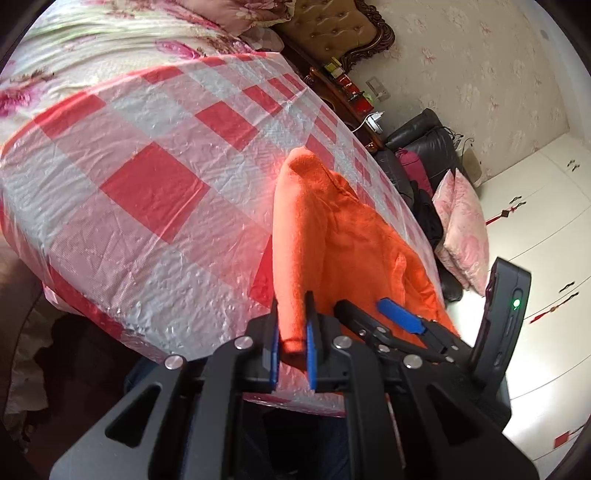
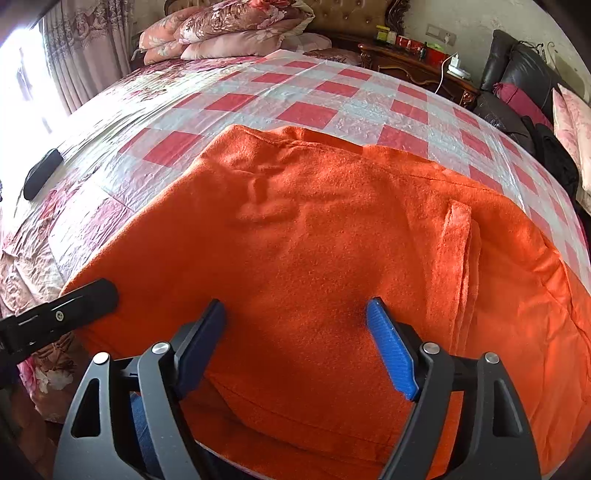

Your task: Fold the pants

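while left jaws pinch fuzzy orange pants (image 1: 306, 229), right jaws gape over them.

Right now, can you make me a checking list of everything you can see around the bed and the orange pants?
Surface: bed under a red-and-white checked plastic sheet, over floral bedding.
Job's things: orange pants spread on the sheet, near edge hanging over the bedside.
Clutter: dark object lying on the bed's left side; pillows piled at the headboard.
Grippers: left gripper shut on a fold of the pants; right gripper open, fingers over the fabric.
Cables: white charger cable on the nightstand.
Surroundings: wooden nightstand with small items, black leather chair holding cushions, white wardrobe, curtained window.
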A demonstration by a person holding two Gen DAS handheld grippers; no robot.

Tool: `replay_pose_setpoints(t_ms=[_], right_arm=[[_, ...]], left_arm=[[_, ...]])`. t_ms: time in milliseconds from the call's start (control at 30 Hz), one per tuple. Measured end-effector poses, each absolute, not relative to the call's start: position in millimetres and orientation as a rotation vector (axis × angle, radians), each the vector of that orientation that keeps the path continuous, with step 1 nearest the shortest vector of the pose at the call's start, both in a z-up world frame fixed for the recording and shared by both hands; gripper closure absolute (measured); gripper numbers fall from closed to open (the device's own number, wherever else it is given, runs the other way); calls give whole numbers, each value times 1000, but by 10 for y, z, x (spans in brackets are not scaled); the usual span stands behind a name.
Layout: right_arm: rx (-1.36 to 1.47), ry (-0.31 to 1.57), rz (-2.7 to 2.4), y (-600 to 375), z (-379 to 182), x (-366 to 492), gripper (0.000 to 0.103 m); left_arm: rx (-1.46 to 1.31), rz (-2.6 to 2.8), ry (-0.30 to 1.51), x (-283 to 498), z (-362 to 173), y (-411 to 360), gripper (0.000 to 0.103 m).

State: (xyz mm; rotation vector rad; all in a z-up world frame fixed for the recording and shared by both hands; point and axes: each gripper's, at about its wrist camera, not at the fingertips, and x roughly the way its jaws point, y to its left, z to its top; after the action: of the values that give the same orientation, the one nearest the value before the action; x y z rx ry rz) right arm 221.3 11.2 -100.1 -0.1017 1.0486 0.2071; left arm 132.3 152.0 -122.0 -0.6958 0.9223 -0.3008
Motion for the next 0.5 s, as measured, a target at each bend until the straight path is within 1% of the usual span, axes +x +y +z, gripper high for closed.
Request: replay_pose_setpoints(t_ms=[67, 167, 267, 300, 400, 500], right_arm=[[-74, 1053, 204, 59, -930, 2255, 26], [-29, 1040, 211, -27, -692, 2400, 22], [24, 1049, 270, -20, -427, 2611, 21], [49, 1063, 310, 22, -347, 2699, 19], [63, 1131, 417, 240, -233, 2949, 19], [-36, 1212, 492, 600, -223, 3165, 19]], left_arm=[[-641, -285, 907, 1305, -1159, 1462, 92], [-529, -270, 857, 1260, -992, 1316, 92], [-400, -243, 804, 1188, -828, 1156, 93], [-337, -225, 787, 1165, -774, 1078, 93], [-131, -181, 731, 1079, -660, 775, 93], [47, -161, 693, 1001, -632, 450, 93]])
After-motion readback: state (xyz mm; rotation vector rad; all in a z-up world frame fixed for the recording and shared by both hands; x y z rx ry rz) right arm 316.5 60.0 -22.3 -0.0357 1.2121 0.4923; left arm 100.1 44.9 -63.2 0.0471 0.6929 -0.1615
